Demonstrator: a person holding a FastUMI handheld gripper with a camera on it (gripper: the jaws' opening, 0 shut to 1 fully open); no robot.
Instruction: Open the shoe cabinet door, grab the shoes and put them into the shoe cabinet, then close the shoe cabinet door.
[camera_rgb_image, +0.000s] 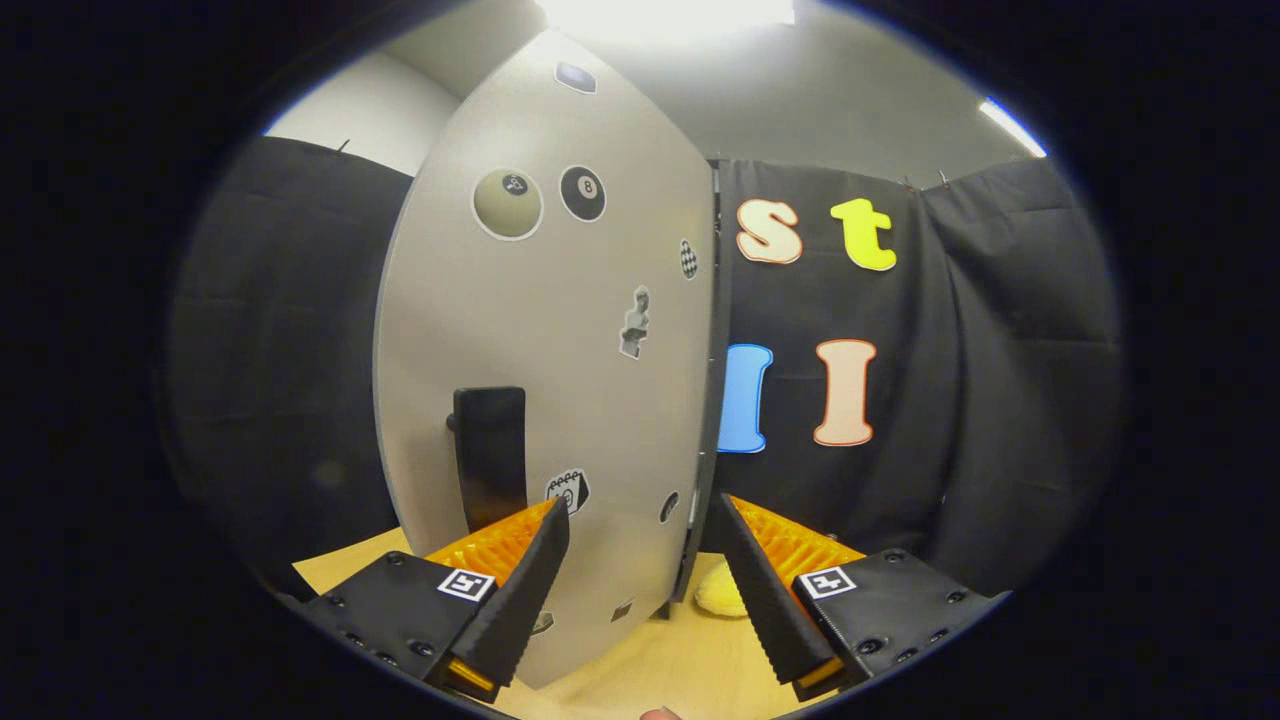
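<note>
The grey shoe cabinet door, dotted with stickers, stands upright just ahead of my fingers and fills the space between them. Its black handle is on the left part of the panel, just above my left fingertip. My gripper is open with nothing held; the right fingertip sits by the door's dark right edge. A yellow fluffy shoe peeks out low past that edge, on the wooden surface, mostly hidden by the door and the right finger. I cannot tell whether the door is ajar.
A light wooden surface lies under the door and the fingers. Black cloth booth walls close in on the left and right behind the cabinet. A bit of the person's finger shows below the gripper.
</note>
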